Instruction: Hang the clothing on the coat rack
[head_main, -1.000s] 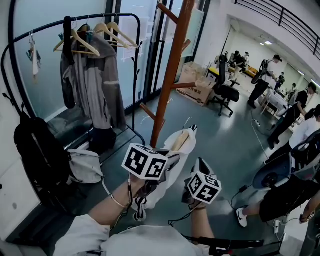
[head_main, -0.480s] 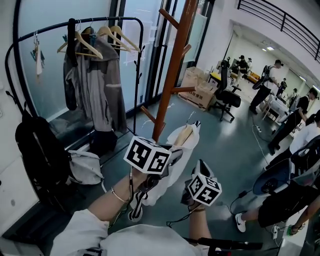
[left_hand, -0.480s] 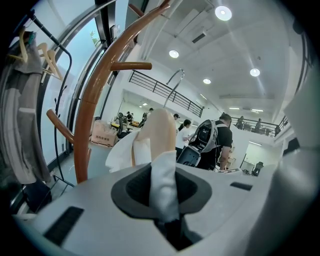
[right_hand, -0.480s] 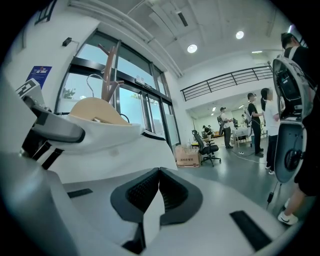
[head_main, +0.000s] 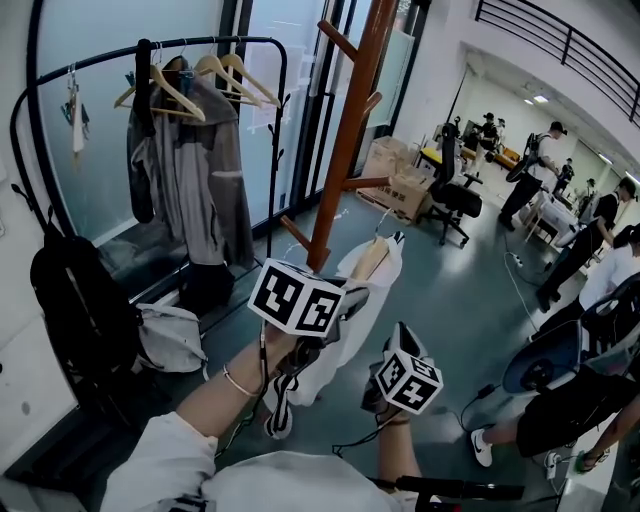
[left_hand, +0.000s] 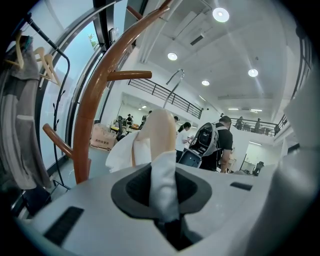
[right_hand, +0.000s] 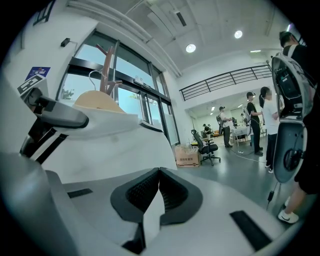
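A white garment (head_main: 345, 330) hangs on a wooden hanger (head_main: 370, 259) in front of the brown wooden coat rack (head_main: 346, 130). My left gripper (head_main: 347, 297) is shut on the garment's collar and the hanger shoulder (left_hand: 159, 131), just below the metal hook (left_hand: 173, 83). The rack's pole (left_hand: 97, 95) and pegs rise to the left, a short way off. My right gripper (head_main: 398, 336) sits lower right, shut on a fold of the white garment (right_hand: 151, 214). The rest of the cloth (right_hand: 107, 137) fills the left of the right gripper view.
A black clothes rail (head_main: 150, 50) with a grey jacket (head_main: 190, 160) and spare hangers stands at left, a black backpack (head_main: 80, 300) below it. Cardboard boxes (head_main: 395, 180), an office chair (head_main: 452, 195) and several people are further back and at right.
My left gripper has risen a little with the hanger and garment, closer to the coat rack. The right gripper has kept its place and grip.
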